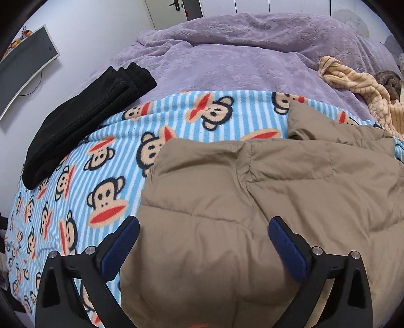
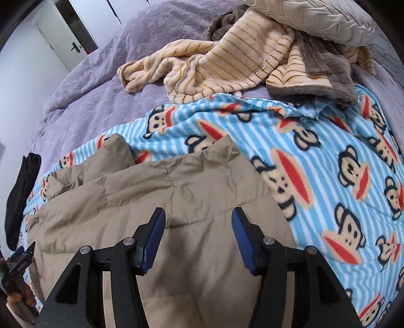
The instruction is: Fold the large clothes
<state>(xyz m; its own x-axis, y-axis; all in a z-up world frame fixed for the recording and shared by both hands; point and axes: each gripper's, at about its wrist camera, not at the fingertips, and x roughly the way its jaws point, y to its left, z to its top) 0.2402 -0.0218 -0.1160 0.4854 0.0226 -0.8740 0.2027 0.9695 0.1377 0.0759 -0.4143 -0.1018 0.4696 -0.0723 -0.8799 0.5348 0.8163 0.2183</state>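
Tan puffer jacket (image 1: 252,201) on bed | left tongs (image 1: 203,227) wide open, empty | right tongs (image 2: 198,219) open, empty

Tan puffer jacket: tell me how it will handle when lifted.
The tan puffer jacket looks quilted and puffy, so probably light for its bulk. Its creases suggest floppy draping. The smooth shell may slip between the open left gripper pads.

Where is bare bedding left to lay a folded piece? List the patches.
Free: monkey blanket between black garment and tan puffer jacket; monkey blanket right of the jacket; purple cover beyond. Crowded: far right, the striped fleece pile and pillow.
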